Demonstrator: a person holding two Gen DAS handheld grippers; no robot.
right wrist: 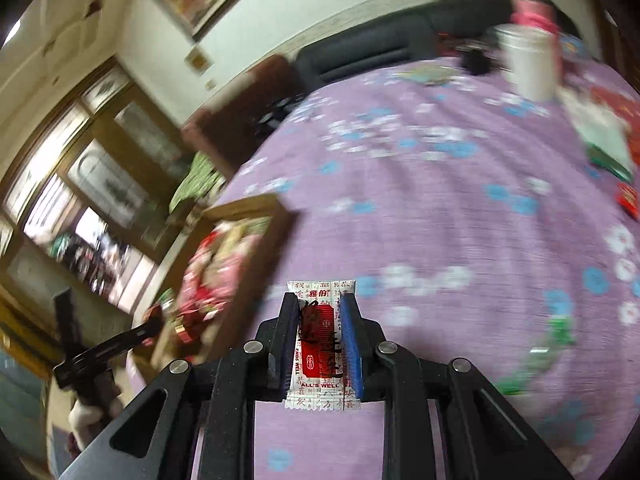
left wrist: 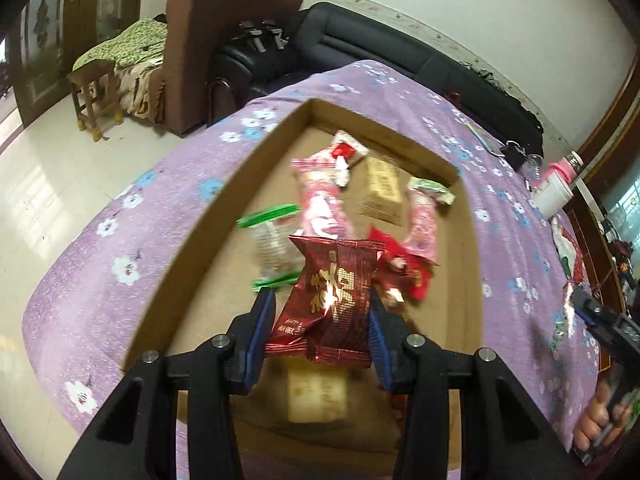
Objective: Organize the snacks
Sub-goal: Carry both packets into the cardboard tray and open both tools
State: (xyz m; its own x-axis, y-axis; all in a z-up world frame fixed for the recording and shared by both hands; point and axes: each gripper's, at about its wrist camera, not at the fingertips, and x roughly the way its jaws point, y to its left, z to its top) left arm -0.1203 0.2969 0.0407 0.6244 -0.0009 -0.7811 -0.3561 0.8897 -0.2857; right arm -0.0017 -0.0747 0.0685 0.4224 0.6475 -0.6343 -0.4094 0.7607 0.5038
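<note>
My left gripper (left wrist: 322, 304) is shut on a dark red snack packet (left wrist: 334, 300) with gold characters, held above a shallow cardboard box (left wrist: 208, 216). The box holds several snacks: pink packets (left wrist: 320, 196), a green-ended clear packet (left wrist: 274, 246), a tan packet (left wrist: 382, 190) and red ones (left wrist: 404, 270). My right gripper (right wrist: 320, 308) is shut on a white and red snack packet (right wrist: 322, 340) above the purple flowered cloth (right wrist: 440, 208). The box (right wrist: 256, 216) lies to its left. The left gripper also shows in the right wrist view (right wrist: 156, 326), over the box.
A white cup (right wrist: 528, 62) with a pink item stands at the table's far right, also in the left wrist view (left wrist: 554, 192). Loose green and red packets (right wrist: 608, 148) lie on the cloth at right. A dark sofa (left wrist: 360, 40) and brown armchair (left wrist: 200, 40) stand beyond the table.
</note>
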